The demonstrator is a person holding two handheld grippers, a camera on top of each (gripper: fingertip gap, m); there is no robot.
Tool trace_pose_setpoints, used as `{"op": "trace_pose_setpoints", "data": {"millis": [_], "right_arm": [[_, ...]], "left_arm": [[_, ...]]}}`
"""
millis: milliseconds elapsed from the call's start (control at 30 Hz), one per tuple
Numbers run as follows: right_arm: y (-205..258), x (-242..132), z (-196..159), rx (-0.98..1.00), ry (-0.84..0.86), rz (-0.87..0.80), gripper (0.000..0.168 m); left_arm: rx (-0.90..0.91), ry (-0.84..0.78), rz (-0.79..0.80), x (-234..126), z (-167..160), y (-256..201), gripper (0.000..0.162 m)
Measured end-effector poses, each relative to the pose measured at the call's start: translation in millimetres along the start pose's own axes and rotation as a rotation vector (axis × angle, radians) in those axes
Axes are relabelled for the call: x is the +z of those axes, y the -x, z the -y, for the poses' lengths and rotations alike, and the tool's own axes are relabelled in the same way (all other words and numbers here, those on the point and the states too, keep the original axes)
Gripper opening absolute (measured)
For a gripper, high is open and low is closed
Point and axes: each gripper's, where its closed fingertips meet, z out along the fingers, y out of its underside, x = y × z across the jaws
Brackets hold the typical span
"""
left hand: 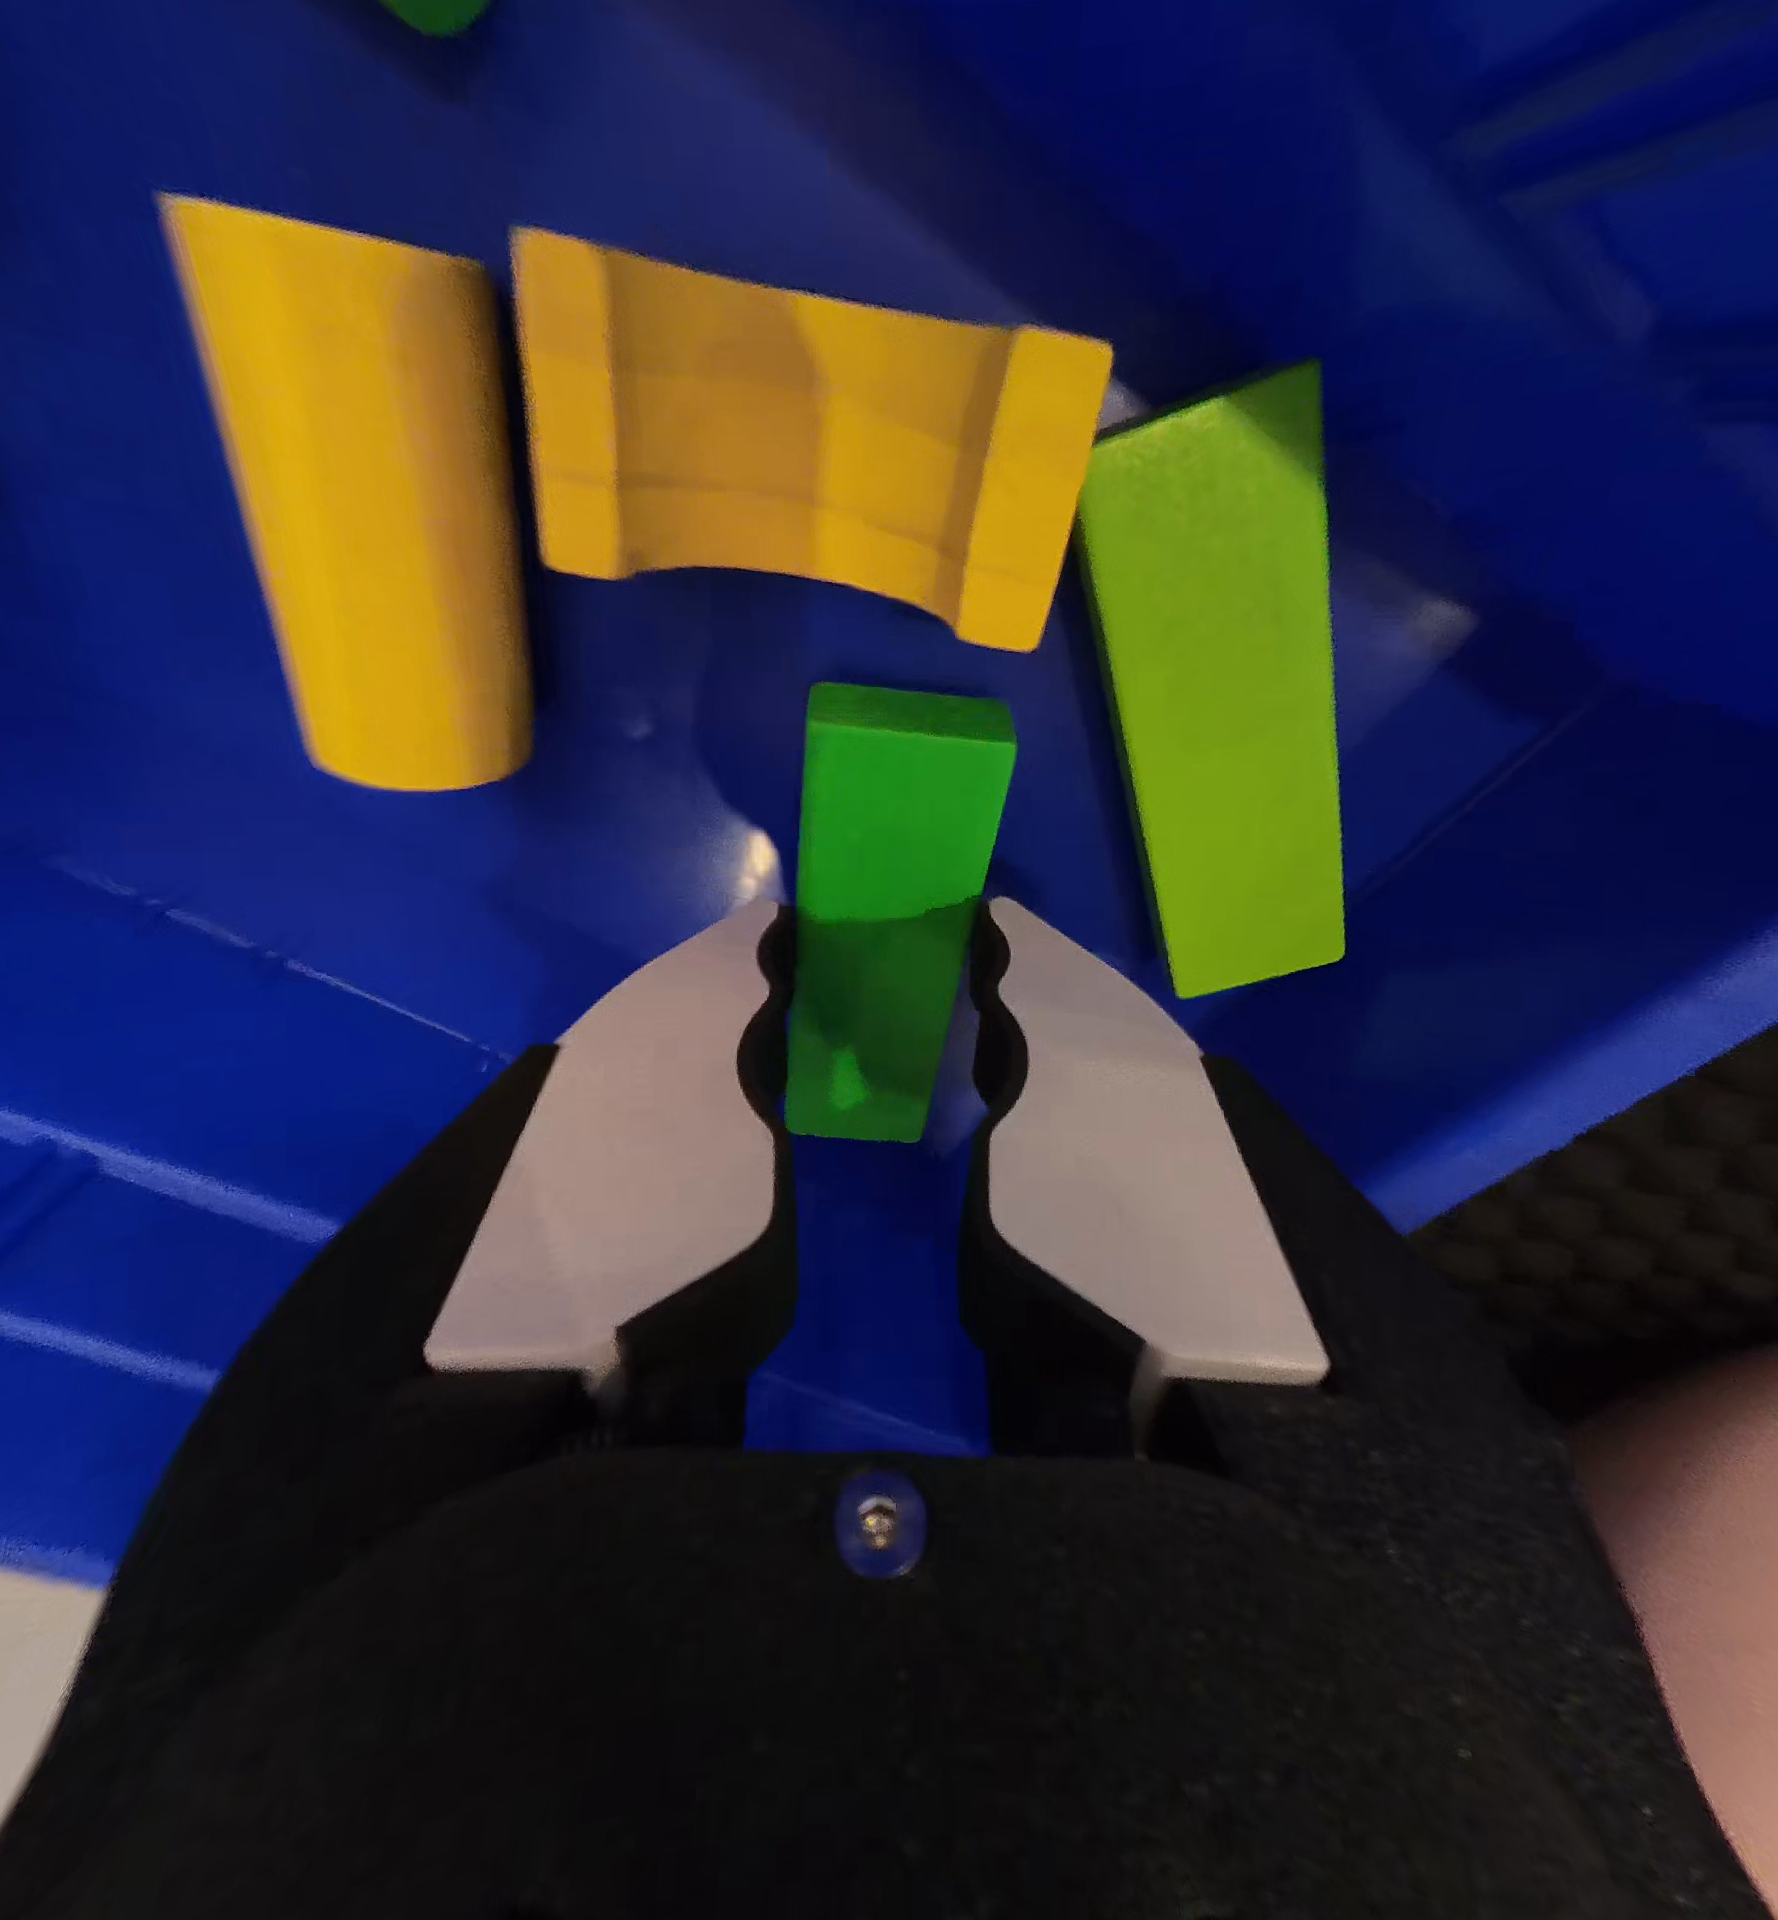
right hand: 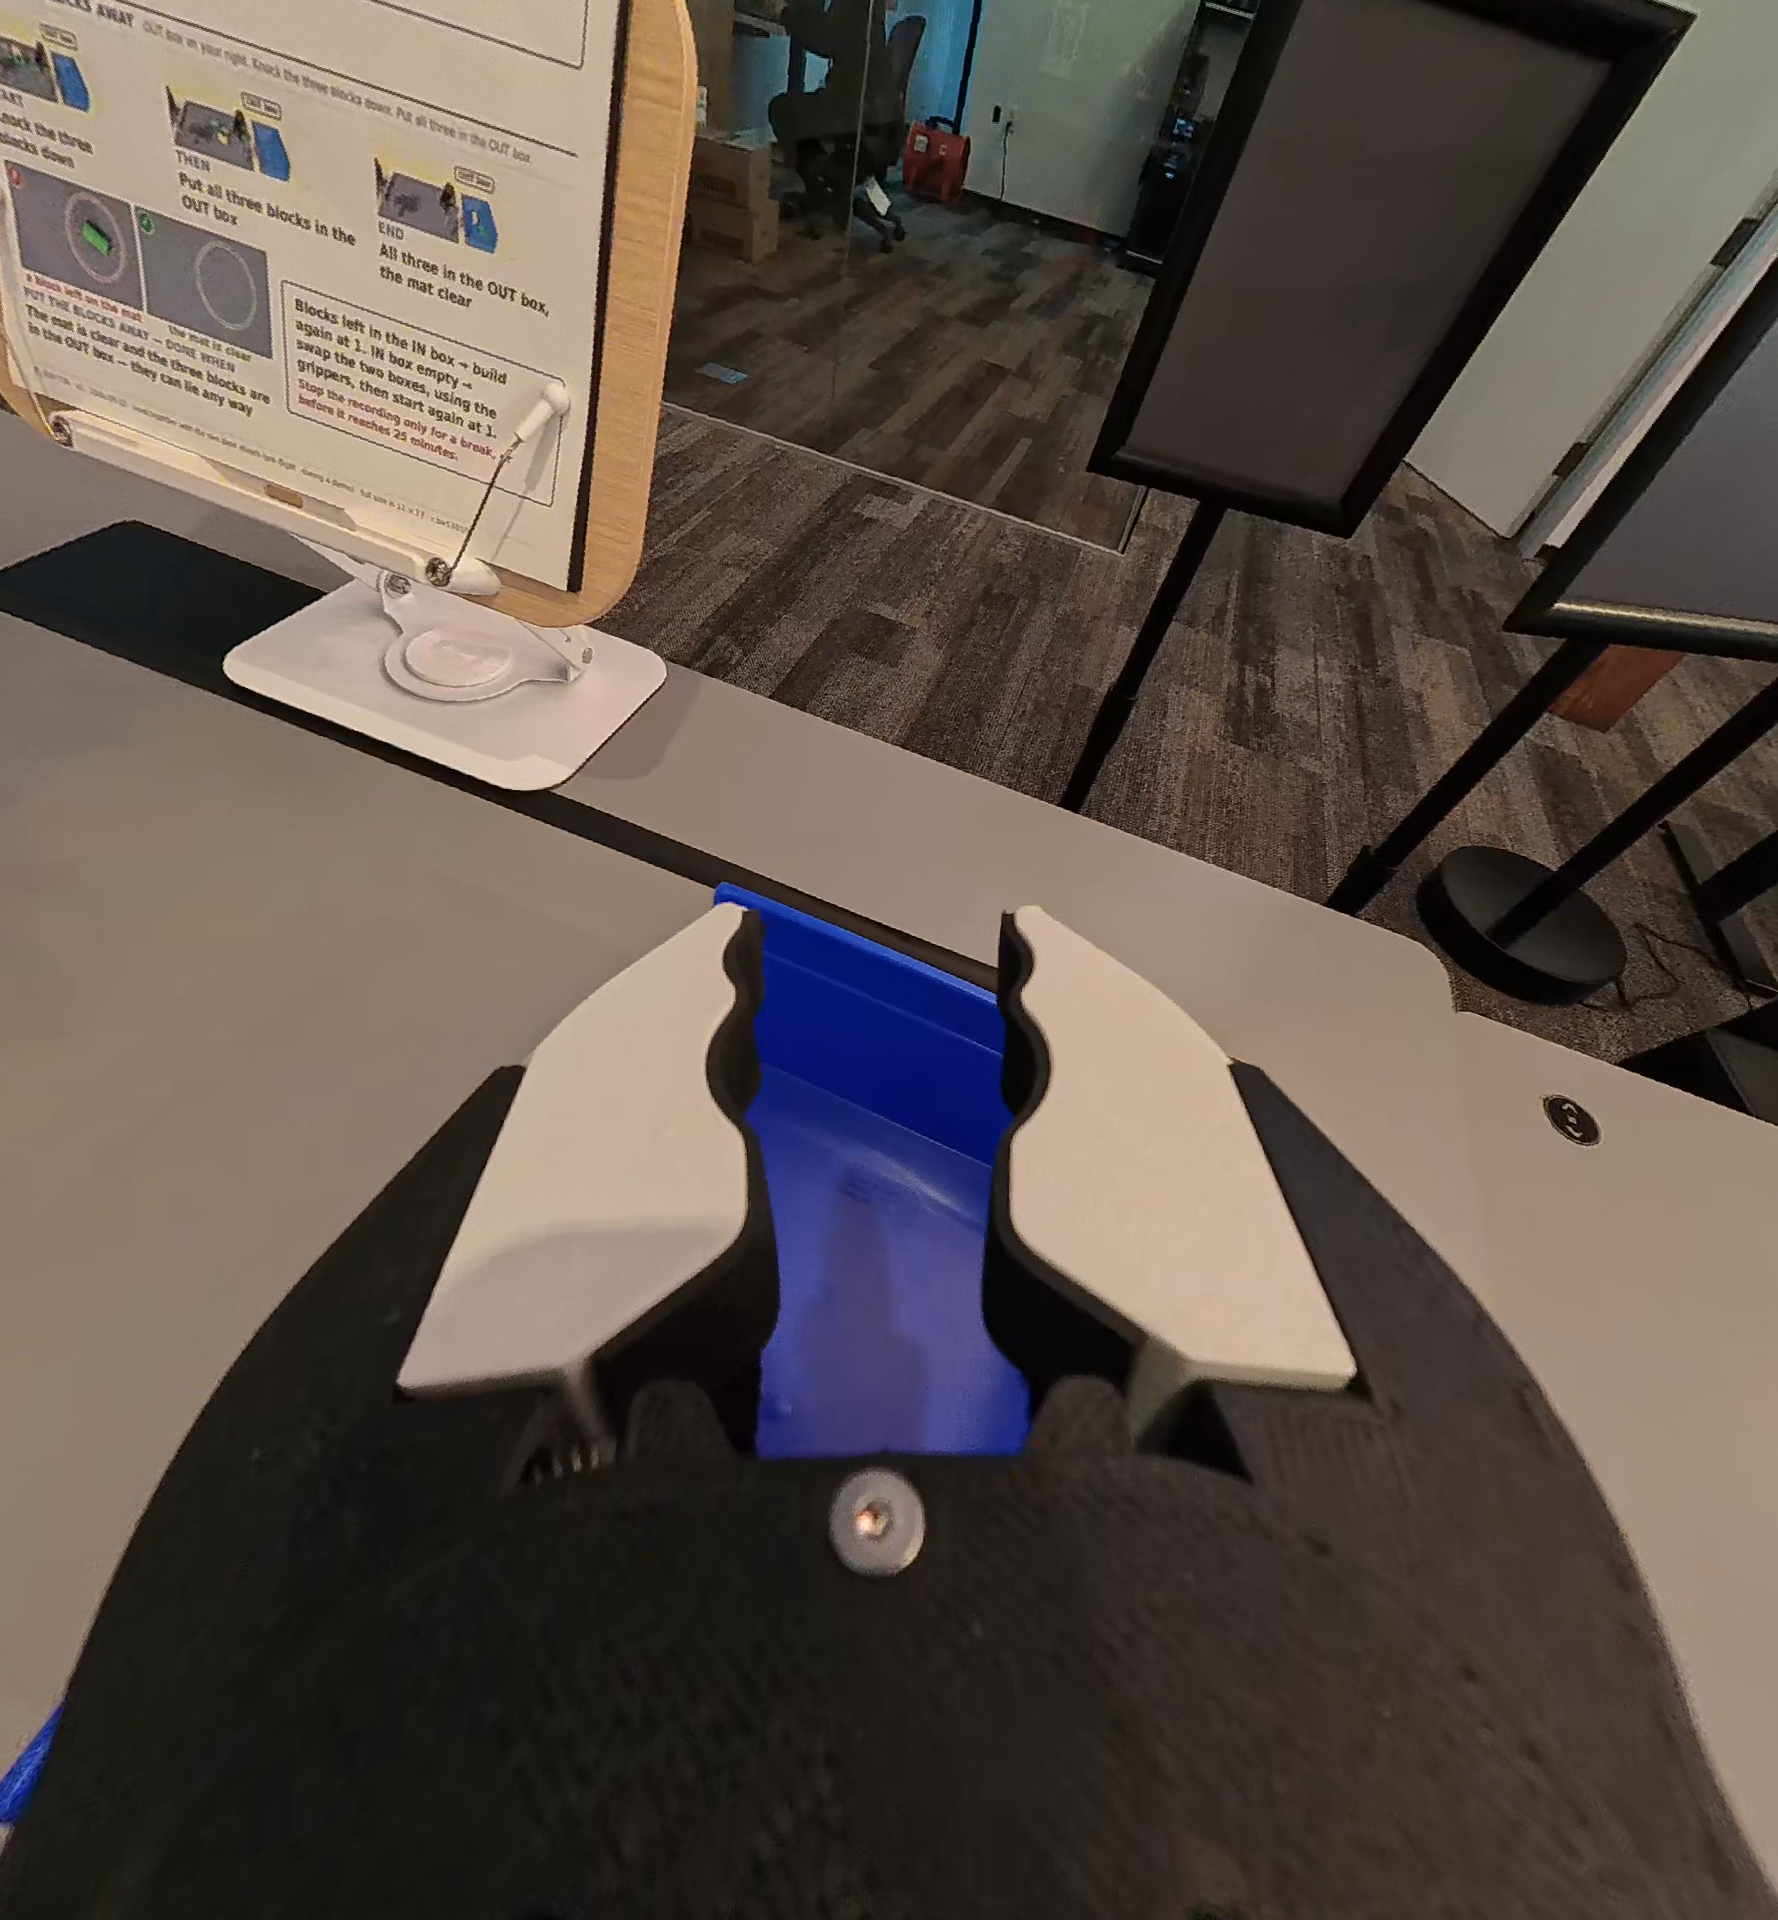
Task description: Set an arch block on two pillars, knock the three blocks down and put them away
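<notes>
Blocks lie inside the blue bin [left hand: 1280, 156]. The left gripper [left hand: 880, 925] pinches a dark green block [left hand: 895, 831] above the bin floor; its lower end sits in shadow between the fingers. Beyond it rest a yellow arch block [left hand: 802, 436], a yellow round pillar [left hand: 365, 488] and a light green block [left hand: 1217, 675]. Another green piece is cut off at the top edge. The right gripper [right hand: 874, 935] is parted and holds nothing, its body covering most of a blue bin [right hand: 864, 1143].

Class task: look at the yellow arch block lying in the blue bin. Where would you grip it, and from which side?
Grip the yellow arch block across its flat front and back faces at mid-span, coming from above. It lies with its hollow facing the camera, and a yellow cylinder and a light green block crowd its two ends, probably blocking them.
</notes>
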Motion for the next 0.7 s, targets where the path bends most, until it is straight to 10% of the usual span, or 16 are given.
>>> {"op": "trace_pose_setpoints", "data": {"millis": [267,400,700], "right_arm": [[45.3,9.6,22.1,-0.057,-0.089,0.105,0.044],[120.3,14.5,46.7,-0.165,-0.205,0.263,0.044],[299.2,-15.0,66.7,-0.003,-0.32,0.787,0.044]], "left_arm": [[0.036,-0.719,0.224,-140.4,58.9,5.7,0.033],[0.02,-1.126,0.089,-215.9,98.8,-22.1,0.032],[-0.091,-1.366,0.078,-249.6,186.6,-68.3,0.032]]}}
